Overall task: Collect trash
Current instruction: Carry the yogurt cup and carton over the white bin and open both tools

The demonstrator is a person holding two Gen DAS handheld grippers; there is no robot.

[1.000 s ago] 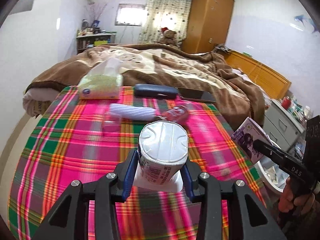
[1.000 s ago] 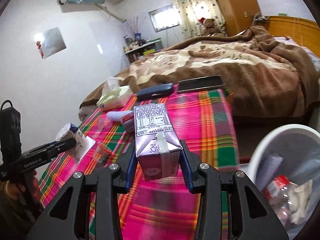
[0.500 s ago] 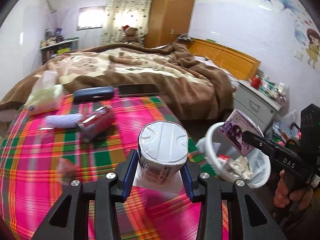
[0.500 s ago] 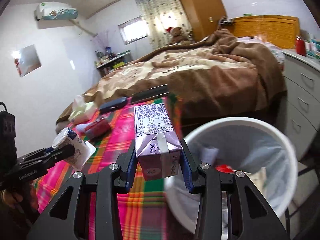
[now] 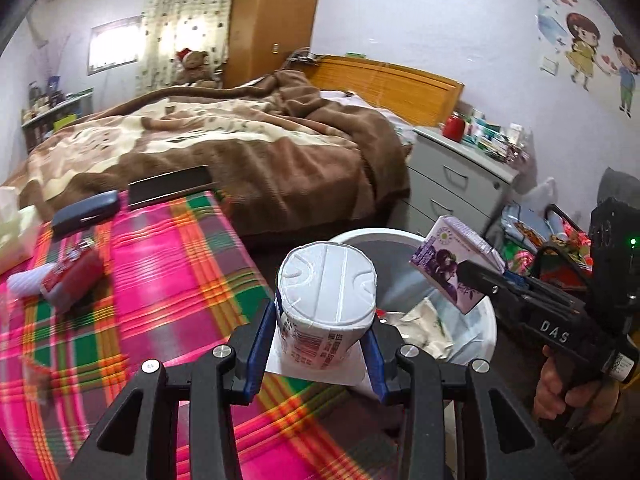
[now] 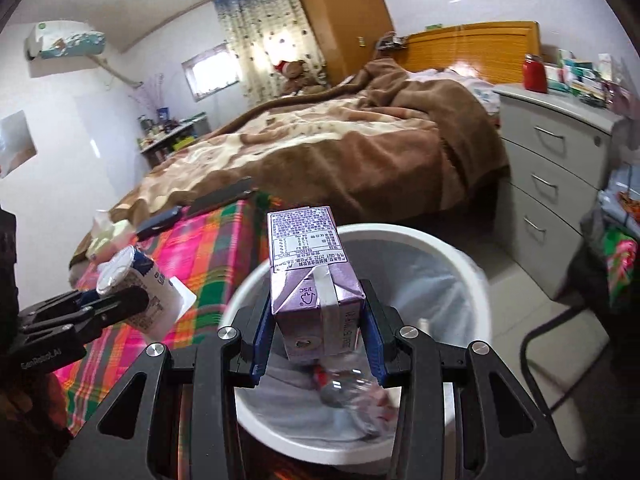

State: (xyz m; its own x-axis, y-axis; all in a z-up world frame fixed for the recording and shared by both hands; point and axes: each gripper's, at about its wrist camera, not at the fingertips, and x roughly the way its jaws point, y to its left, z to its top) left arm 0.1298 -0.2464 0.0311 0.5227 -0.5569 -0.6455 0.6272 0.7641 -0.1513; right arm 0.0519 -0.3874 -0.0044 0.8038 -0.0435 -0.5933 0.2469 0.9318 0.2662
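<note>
- The right gripper [image 6: 316,332] has its blue pads clamped on the sides of a purple carton [image 6: 314,280], long axis pointing forward, away from the camera.
- The left gripper [image 5: 322,346] pinches a white cup [image 5: 326,300], foil top facing the camera.
- The white bin [image 6: 456,264] lies directly under the carton; the cup hangs at its near rim, over the plaid table's [image 5: 160,264] edge.
- The right hand looks nearer to dropping first.
- A red can [image 5: 74,276] lies on the table.
</note>
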